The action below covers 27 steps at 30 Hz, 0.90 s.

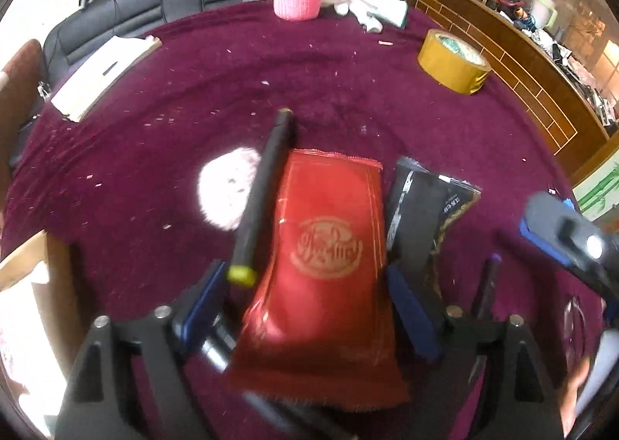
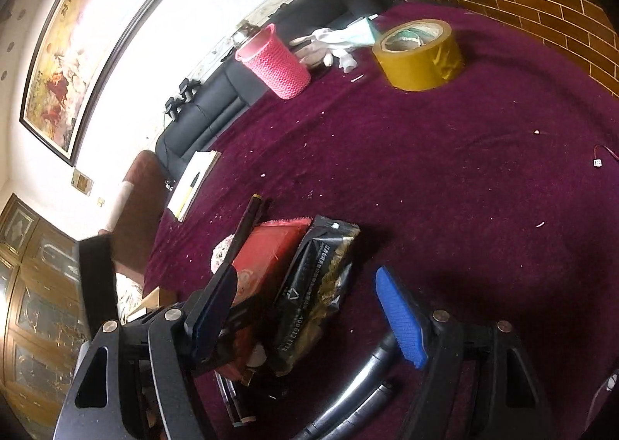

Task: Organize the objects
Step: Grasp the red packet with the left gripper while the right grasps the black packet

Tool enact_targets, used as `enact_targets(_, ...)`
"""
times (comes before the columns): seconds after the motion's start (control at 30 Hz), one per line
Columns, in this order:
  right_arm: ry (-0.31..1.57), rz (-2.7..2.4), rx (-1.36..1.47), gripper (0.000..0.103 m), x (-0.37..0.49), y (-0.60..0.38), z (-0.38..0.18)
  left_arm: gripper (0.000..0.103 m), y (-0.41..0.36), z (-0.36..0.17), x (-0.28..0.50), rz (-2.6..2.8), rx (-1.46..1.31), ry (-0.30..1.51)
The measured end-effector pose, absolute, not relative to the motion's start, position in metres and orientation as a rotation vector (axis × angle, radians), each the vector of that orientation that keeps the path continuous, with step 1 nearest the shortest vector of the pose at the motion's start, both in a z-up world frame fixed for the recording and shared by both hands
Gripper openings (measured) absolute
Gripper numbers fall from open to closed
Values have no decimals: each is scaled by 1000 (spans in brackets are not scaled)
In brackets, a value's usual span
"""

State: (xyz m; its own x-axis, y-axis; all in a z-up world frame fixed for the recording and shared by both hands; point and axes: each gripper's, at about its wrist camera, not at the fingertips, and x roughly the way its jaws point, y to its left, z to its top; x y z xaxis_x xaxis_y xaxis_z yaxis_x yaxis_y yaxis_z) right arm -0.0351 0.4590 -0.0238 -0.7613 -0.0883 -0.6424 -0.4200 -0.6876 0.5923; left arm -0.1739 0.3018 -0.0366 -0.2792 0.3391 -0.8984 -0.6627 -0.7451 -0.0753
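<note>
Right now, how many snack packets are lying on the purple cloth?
2. A red packet lies in the middle near the grippers, and a black packet lies right beside it, on its right in the left wrist view. Others could be hidden below the fingers.

**Packets and pen bunched on the counter**

I see a red foil packet [image 1: 325, 269] lying flat beside a black snack packet [image 1: 421, 215], their long sides touching. A black pen with a yellow end [image 1: 263, 196] leans along the red packet's other side.
</note>
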Motion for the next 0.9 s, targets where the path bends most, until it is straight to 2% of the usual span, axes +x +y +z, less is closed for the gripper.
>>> enact_targets(0.17,1129,2511,-996,79,-37,462,-28,82,317,-59,-191,2072,-1388,459)
enact_targets(0.23,1113,2503,-1005,79,-38,463,-30,72,312,-59,-188,2089,-1346,449)
enact_targets(0.27,1102,2498,-1018,80,-40,462,-32,64,309,-57,-183,2090,-1328,452)
enact_targets(0.37,1055,2492,-1075,80,-47,457,-38,59,292,-48,-167,2127,-1287,411)
enact_targets(0.57,853,2468,-1218,79,-73,431,-58,59,241,-28,-126,2171,-1179,231)
enact_targets(0.77,598,2361,-1262,82,-102,414,-62,59,220,-26,-117,2221,-1101,192)
enact_targets(0.87,432,2354,-1288,79,-108,402,-65,59,221,-28,-122,2216,-1099,194)
enact_targets(0.9,370,2349,-1291,74,-109,398,-67,62,221,-28,-124,2210,-1102,183)
